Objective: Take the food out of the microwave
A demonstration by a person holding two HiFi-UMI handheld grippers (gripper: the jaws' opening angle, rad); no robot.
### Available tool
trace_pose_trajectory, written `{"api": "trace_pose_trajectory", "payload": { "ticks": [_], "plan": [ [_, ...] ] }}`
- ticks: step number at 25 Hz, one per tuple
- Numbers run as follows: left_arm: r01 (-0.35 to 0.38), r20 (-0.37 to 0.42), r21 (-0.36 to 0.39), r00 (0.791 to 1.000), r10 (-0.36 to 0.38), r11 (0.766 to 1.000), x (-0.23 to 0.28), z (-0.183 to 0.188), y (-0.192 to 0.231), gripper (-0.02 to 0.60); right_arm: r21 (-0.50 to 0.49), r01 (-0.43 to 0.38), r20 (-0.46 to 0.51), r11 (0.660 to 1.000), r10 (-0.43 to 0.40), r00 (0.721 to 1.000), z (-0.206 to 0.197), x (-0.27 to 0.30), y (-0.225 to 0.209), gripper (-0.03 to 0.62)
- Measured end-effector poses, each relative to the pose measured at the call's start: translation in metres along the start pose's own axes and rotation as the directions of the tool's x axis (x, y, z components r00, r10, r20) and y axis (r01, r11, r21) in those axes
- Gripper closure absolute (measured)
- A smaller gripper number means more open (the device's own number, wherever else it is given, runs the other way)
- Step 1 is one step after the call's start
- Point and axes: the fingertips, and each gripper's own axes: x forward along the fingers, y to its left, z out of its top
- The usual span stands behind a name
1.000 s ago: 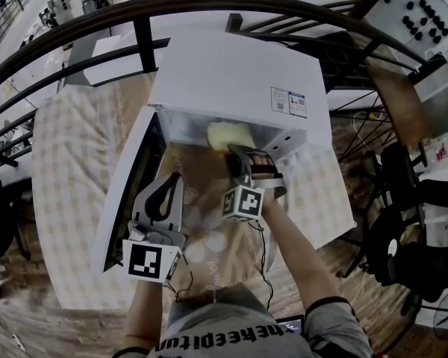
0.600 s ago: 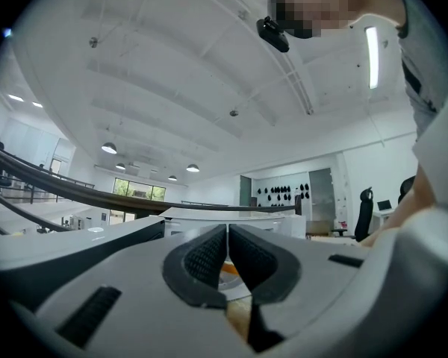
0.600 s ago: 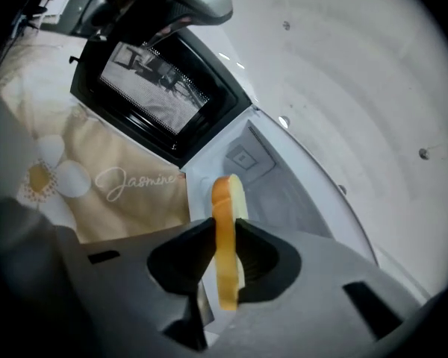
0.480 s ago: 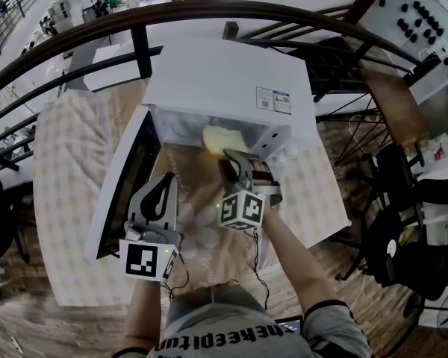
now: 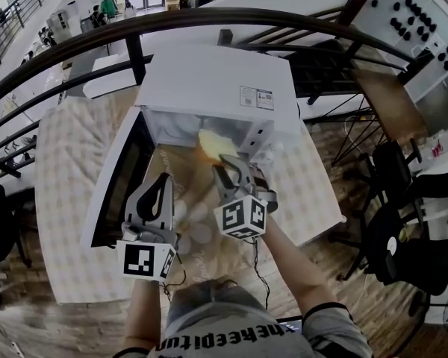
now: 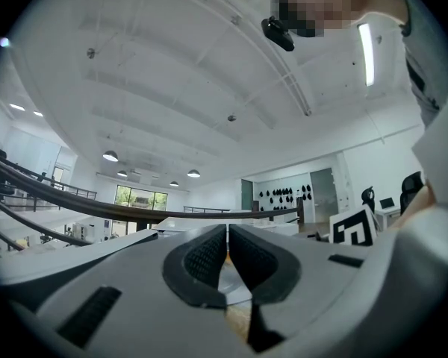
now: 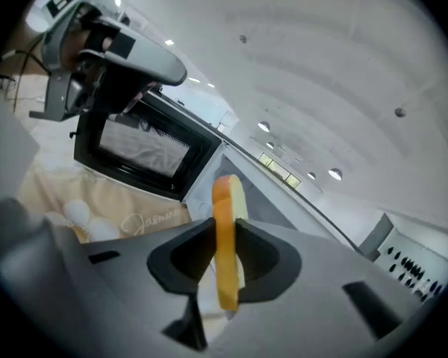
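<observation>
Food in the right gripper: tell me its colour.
The food is orange-edged with a pale yellow face; right gripper view shows it best.

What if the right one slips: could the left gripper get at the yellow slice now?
Probably yes: nothing stands between the left gripper and the yellow slice, which juts past the right gripper. The left jaws are shut and must open.

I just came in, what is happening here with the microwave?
A person works with a handheld claw in each hand at a white microwave, whose door stands open. The right claw is shut on a yellow slice of food, held upright at the mouth of the oven. The left claw is shut and empty, near the door.
</observation>
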Motion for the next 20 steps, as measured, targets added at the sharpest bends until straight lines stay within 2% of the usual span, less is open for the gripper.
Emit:
{"api": "trace_pose_trajectory", "payload": {
  "ticks": [10,20],
  "plan": [
    [0.005,0.03,0.024,1.0,-0.006,1.0,-0.016,0.024,-0.026,0.571,0.182,0.006,0.063,0.983,-0.018,0.998,0.012,-0.051,-0.014,0.511],
    [0.002,0.044,0.043,0.999,-0.004,0.999,-0.032,0.04,-0.051,0.571,0.288,0.005,0.126,0.958,-0.043,0.991,0.02,-0.099,-0.024,0.511]
  ]
}}
